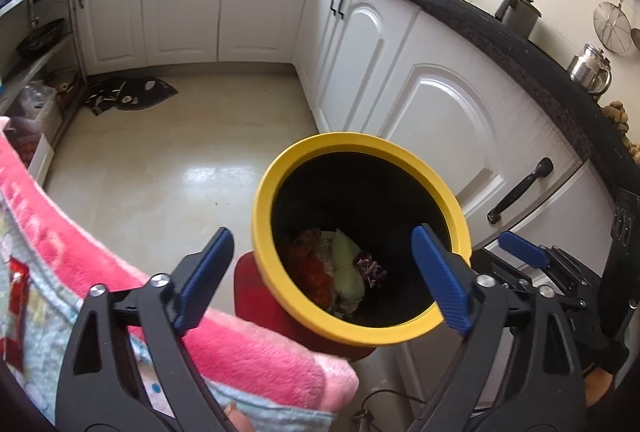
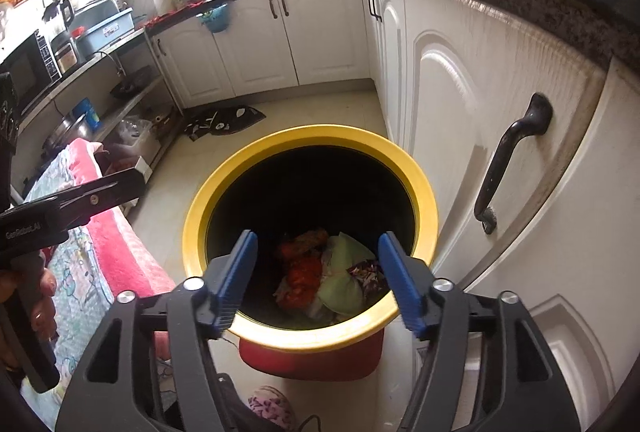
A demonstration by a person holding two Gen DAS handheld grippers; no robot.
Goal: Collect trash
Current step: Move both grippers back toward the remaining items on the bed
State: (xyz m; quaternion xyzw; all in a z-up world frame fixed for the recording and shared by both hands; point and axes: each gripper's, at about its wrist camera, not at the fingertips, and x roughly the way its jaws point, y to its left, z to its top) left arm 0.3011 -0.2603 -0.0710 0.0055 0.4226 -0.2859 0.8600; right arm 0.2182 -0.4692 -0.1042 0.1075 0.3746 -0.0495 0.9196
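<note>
A bin with a yellow rim (image 1: 280,168) and a red body (image 1: 256,296) stands on the floor by the white cabinets; it also shows in the right wrist view (image 2: 192,216). Trash (image 1: 340,272) lies at its bottom: red, pale green and purple wrappers (image 2: 320,272). My left gripper (image 1: 320,268) is open and empty above the bin's near rim. My right gripper (image 2: 316,276) is open and empty over the bin's mouth. The right gripper's blue fingers (image 1: 520,248) show at the right in the left wrist view.
A pink blanket (image 1: 120,272) covers a surface at the left. White cabinet doors with black handles (image 2: 512,160) stand close on the right. A dark mat (image 1: 128,96) lies on the tiled floor. Shelves with pots line the left wall (image 2: 80,112).
</note>
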